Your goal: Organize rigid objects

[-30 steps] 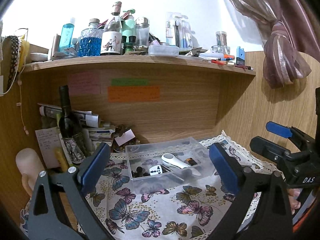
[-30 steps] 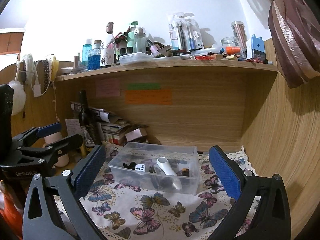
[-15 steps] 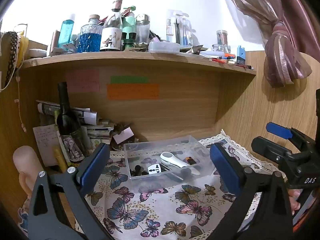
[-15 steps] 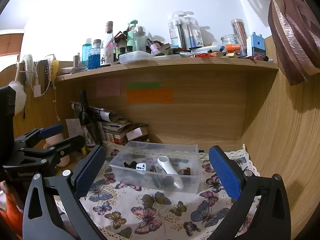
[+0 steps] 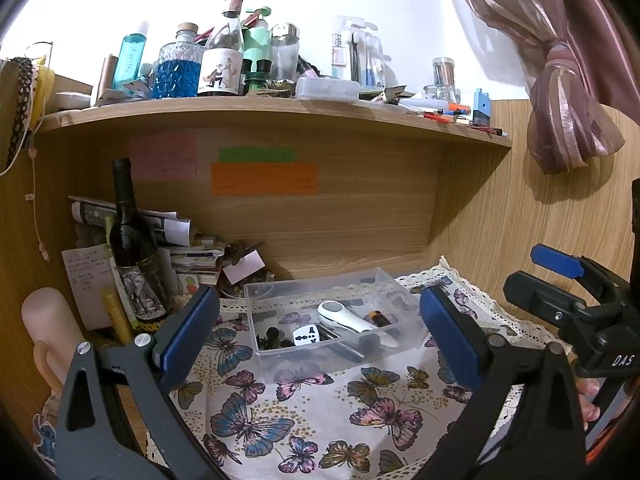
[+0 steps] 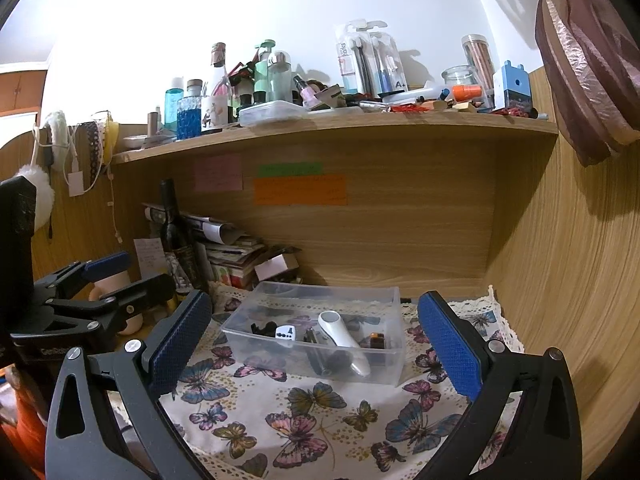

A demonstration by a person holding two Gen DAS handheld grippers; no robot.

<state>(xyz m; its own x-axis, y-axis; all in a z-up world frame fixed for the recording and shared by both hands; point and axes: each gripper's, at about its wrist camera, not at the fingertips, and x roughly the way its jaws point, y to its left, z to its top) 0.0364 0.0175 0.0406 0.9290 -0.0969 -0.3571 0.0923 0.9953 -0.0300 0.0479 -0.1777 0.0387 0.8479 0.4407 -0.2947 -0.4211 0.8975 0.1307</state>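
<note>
A clear plastic bin (image 5: 256, 304) stands on the butterfly cloth (image 5: 304, 420) under the shelf; it also shows in the right wrist view (image 6: 394, 304). In it lie a white handheld device (image 5: 352, 320) (image 6: 340, 334), a white die (image 5: 306, 335) (image 6: 286, 334), a small dark bottle with an orange cap (image 5: 378, 317) (image 6: 376, 340) and several small dark pieces. My left gripper (image 5: 320, 332) is open and empty, held back from the bin. My right gripper (image 6: 316, 344) is open and empty, also short of the bin.
A dark wine bottle (image 5: 134, 248) and stacked papers (image 5: 188, 252) stand at the back left. A pink cylinder (image 5: 48, 328) is at the far left. The upper shelf (image 5: 280, 112) is crowded with bottles and boxes. Wood panels wall the right side (image 6: 560, 280).
Both views have shifted slightly upward and back; the bin sits a little lower in frame. Both grippers stay open and empty.
</note>
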